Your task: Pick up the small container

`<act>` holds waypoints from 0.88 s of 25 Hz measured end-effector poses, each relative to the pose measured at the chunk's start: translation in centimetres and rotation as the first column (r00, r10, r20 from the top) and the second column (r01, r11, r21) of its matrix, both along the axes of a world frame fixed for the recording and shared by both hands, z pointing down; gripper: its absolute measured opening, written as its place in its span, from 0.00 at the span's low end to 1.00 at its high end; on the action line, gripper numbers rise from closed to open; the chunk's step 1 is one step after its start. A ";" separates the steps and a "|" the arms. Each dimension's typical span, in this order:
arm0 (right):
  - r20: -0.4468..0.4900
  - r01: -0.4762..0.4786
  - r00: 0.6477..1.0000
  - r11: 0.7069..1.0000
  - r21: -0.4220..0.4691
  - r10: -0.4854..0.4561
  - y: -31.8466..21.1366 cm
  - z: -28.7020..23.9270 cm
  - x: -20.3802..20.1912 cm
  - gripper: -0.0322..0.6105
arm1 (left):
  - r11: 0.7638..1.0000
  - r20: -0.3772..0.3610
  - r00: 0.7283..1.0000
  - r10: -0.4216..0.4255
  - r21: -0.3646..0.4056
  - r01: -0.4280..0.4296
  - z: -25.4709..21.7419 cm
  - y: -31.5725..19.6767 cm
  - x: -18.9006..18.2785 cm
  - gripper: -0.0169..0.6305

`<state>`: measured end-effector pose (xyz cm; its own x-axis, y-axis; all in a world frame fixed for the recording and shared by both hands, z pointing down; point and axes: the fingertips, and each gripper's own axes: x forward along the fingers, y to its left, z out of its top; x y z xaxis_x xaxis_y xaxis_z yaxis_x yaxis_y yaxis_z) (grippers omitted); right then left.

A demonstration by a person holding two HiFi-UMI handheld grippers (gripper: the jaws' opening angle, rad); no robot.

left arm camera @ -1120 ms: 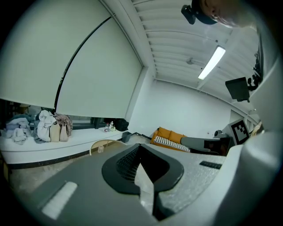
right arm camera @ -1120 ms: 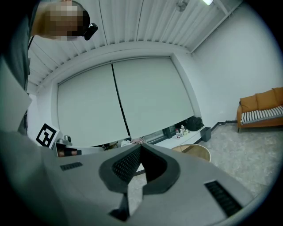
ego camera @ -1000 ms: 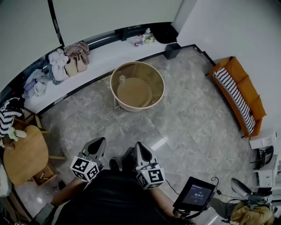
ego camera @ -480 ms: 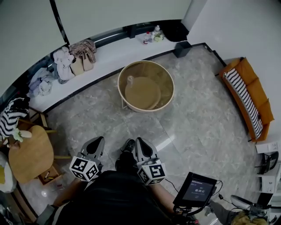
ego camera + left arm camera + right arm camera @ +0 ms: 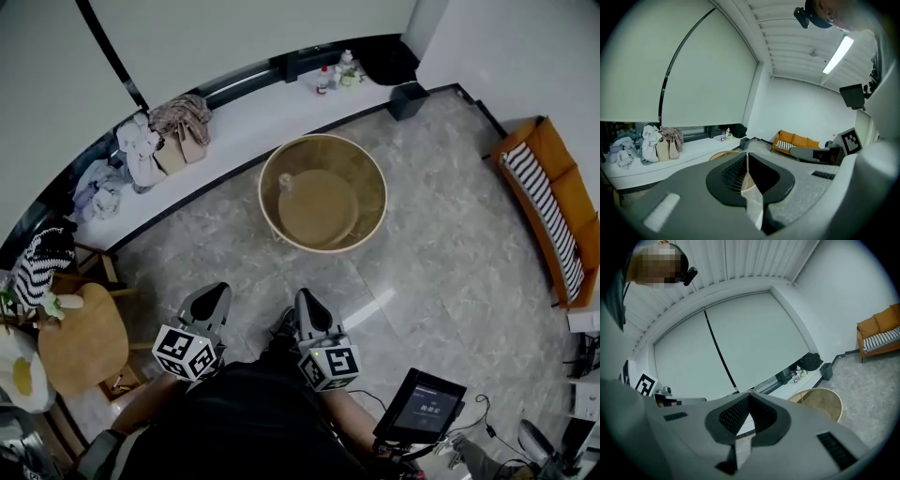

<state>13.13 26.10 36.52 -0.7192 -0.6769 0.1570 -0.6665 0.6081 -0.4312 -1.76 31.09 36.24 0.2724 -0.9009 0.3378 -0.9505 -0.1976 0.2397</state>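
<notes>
Both shut and empty, left gripper (image 5: 212,300) and right gripper (image 5: 310,307) far from the table (image 5: 262,192); may topple what seems the small container (image 5: 286,182) unless opened first.

Floor (image 5: 450,234): was grey stone with pale veining.
Round table (image 5: 263,202): was tan wood with a cream rim.
Small container (image 5: 286,181): looked pale.
Sofa (image 5: 562,187): was orange.
Blanket (image 5: 544,220): was striped black and white.
Ledge (image 5: 244,127): was white.
Side table (image 5: 80,337): was warm brown wood.
Left gripper (image 5: 212,298): was grey with black pads.
Right gripper (image 5: 309,305): was the same grey and black.
Marker cubes (image 5: 185,352): bore black squares on white.
Tablet (image 5: 420,405): was black.
</notes>
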 end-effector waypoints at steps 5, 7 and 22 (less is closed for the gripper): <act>0.026 -0.014 1.000 1.000 0.001 0.014 -3.6 -0.5 0.7 0.05 | 0.999 0.022 0.999 0.031 0.022 -0.032 -1.3 -3.3 1.4 0.03; 0.032 -0.017 0.999 1.000 0.008 0.016 -4.5 -0.9 0.8 0.05 | 0.999 0.009 1.000 0.028 0.015 -0.028 -1.1 -4.2 1.4 0.03; -0.011 -0.046 0.999 0.999 -0.005 0.046 -8.3 -0.2 0.5 0.05 | 0.999 -0.074 0.997 0.037 0.012 -0.036 0.1 -8.3 0.4 0.03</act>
<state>13.61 17.81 36.28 -0.6855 -0.7084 0.1684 -0.6986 0.5746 -0.4264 -1.32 22.77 36.33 0.3290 -0.8935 0.3057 -0.9224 -0.2347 0.3068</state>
